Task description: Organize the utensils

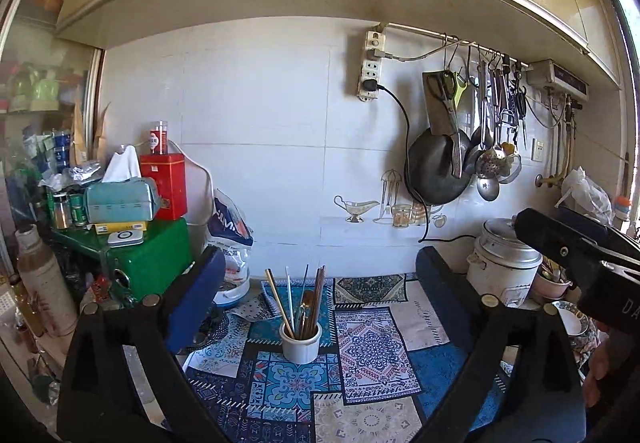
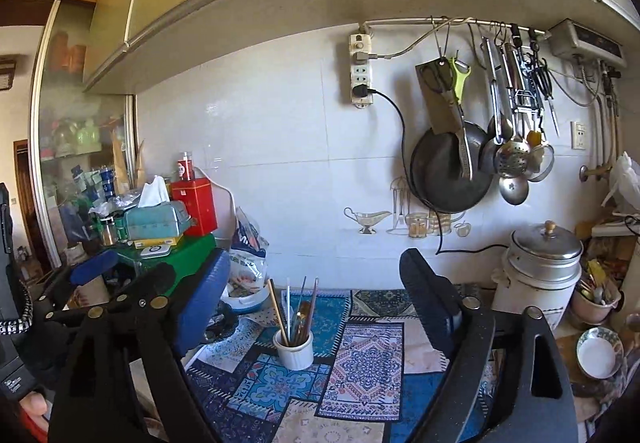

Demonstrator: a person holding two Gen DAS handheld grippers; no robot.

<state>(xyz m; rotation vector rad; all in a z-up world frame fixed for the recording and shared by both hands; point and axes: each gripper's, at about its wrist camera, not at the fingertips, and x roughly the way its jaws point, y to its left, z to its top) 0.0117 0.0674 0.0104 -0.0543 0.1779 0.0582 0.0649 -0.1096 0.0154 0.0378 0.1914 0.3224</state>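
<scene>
A white ceramic utensil cup (image 1: 300,345) stands on the patterned patchwork cloth (image 1: 376,355). It holds chopsticks (image 1: 314,303) and other thin utensils upright. It also shows in the right wrist view (image 2: 294,350). My left gripper (image 1: 320,299) is open and empty, raised above the cloth, with the cup between its blue pads (image 1: 196,299). My right gripper (image 2: 320,303) is open and empty, at about the same height. The right gripper's body shows at the right of the left wrist view (image 1: 576,255).
A white rice cooker (image 2: 540,275) stands at the back right. A bowl (image 2: 598,353) sits near it. A wok and ladles (image 2: 452,171) hang on the wall rail. A green box (image 1: 152,263) stacked with tins and a tissue box (image 1: 120,199) fills the left.
</scene>
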